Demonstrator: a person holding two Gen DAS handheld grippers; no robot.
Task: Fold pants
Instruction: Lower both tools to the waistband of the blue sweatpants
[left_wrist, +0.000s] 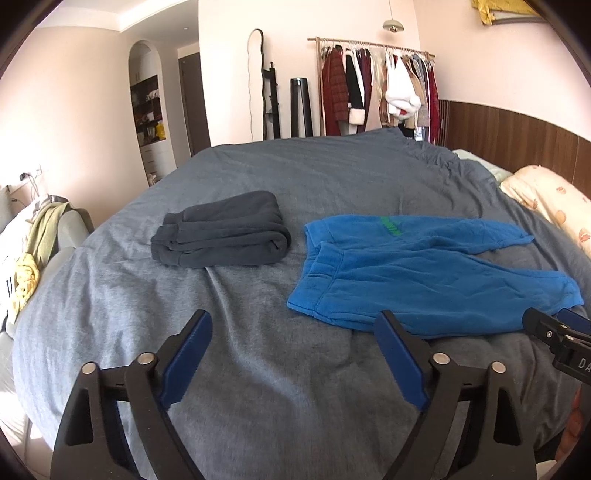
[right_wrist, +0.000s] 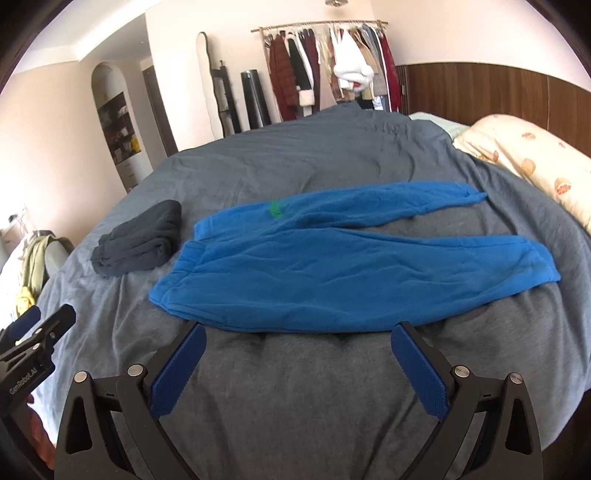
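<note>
1. The bed (left_wrist: 258, 369) fills most of the room in front of me, covered edge to edge by a rumpled grey duvet (right_wrist: 295, 406). A wood-panelled headboard runs along its right side.
2. A clothes rack (left_wrist: 373, 85) stands against the far wall beyond the bed, packed with hanging coats and shirts. A dark narrow stand and a black tube lean on the wall just left of it.
3. The blue pants (right_wrist: 332, 273) lie flat on the duvet, unfolded. The waistband is to the left and both legs stretch to the right, the farther leg splayed a little away from the nearer one. A small green mark (right_wrist: 275, 210) shows near the waist.
4. A patterned cream pillow (right_wrist: 524, 162) rests at the right edge of the bed, beyond the leg cuffs and apart from them.
5. A dark grey folded garment (left_wrist: 221, 229) sits on the duvet just left of the waistband, not touching the blue pants.
6. The left tongs (left_wrist: 295, 325) hover over bare duvet near the waistband corner, fingers spread wide with nothing between them.
7. The right tongs (right_wrist: 299, 336) hang over the duvet just short of the near edge of the blue pants, also spread wide and holding nothing.
</note>
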